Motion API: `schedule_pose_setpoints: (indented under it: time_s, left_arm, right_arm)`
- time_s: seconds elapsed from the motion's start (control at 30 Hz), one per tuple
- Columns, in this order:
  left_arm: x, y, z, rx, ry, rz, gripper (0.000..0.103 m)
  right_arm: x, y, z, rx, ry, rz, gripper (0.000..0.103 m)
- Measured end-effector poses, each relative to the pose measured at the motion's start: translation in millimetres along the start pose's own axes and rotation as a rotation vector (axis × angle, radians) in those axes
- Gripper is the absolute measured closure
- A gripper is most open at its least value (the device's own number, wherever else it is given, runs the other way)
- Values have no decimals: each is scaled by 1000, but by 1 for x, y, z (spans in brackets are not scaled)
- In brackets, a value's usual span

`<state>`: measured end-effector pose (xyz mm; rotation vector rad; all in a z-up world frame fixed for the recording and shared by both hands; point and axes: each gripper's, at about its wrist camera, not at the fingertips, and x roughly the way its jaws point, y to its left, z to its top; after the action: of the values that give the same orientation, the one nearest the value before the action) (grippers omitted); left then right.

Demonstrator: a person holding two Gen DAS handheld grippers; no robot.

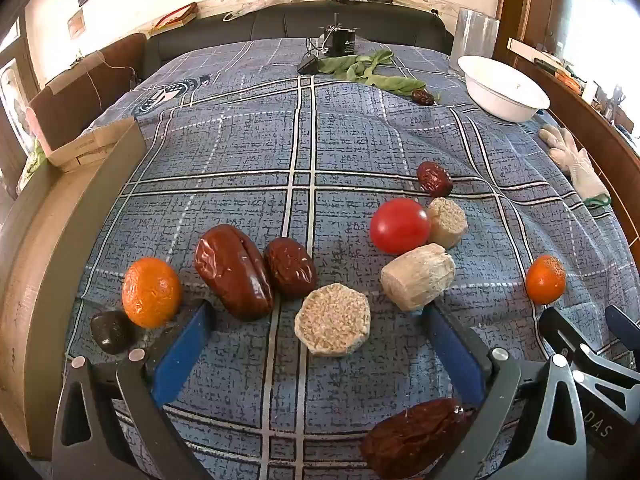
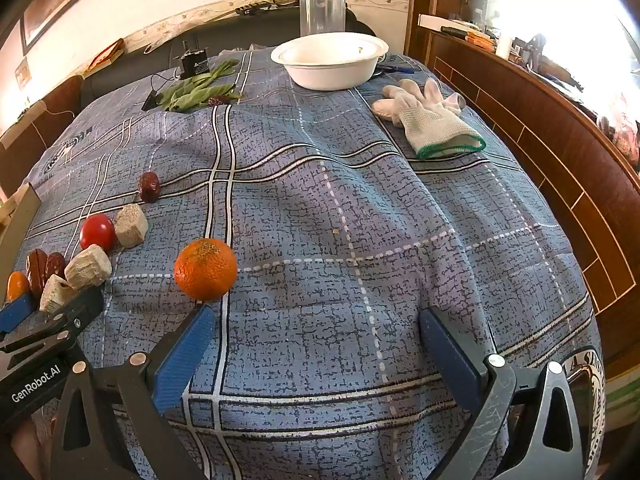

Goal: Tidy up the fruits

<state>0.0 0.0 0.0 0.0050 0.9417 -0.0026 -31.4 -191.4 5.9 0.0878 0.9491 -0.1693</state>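
In the left wrist view my left gripper [image 1: 316,316] is open and empty over a blue checked cloth [image 1: 300,152]. Between and just ahead of its fingers lie a pale cut piece [image 1: 333,319], a big red date [image 1: 233,271], a smaller date [image 1: 289,267], a tomato [image 1: 399,225], pale chunks [image 1: 418,277] and an orange [image 1: 151,292] at the left. Another date [image 1: 414,438] lies near the right finger. My right gripper [image 2: 316,316] is open and empty, with an orange [image 2: 205,269] just ahead of its left finger. A white bowl [image 2: 330,62] stands far back.
A dark stone-like lump [image 1: 111,331] lies by the left orange. Green leaves [image 2: 196,92], a black device [image 2: 193,63] and a clear jar [image 2: 322,12] are at the back. White gloves [image 2: 428,118] lie right. A wooden rail [image 2: 540,128] borders the right; a cardboard box [image 1: 92,140] stands left.
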Motion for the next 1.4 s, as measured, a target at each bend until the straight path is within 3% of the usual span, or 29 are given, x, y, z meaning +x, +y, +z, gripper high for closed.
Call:
schedule_pose_setpoints:
  time_s: [0.93,1.27,1.33,1.4]
  left_arm:
    - [0,0,0,3,1,-1,0]
    - [-1,5,2,94,64,-64,0]
    - [-1,5,2,106,72,-75,3]
    - [-12,8,-1,102,53,-114,23]
  right_arm:
    - [0,0,0,0,-2,0,0]
    - [-3,-3,-3,15,48,0,0]
    - [-6,-2,-5,22,67,-7,0]
    - [-8,0,-8,20,71,-8,0]
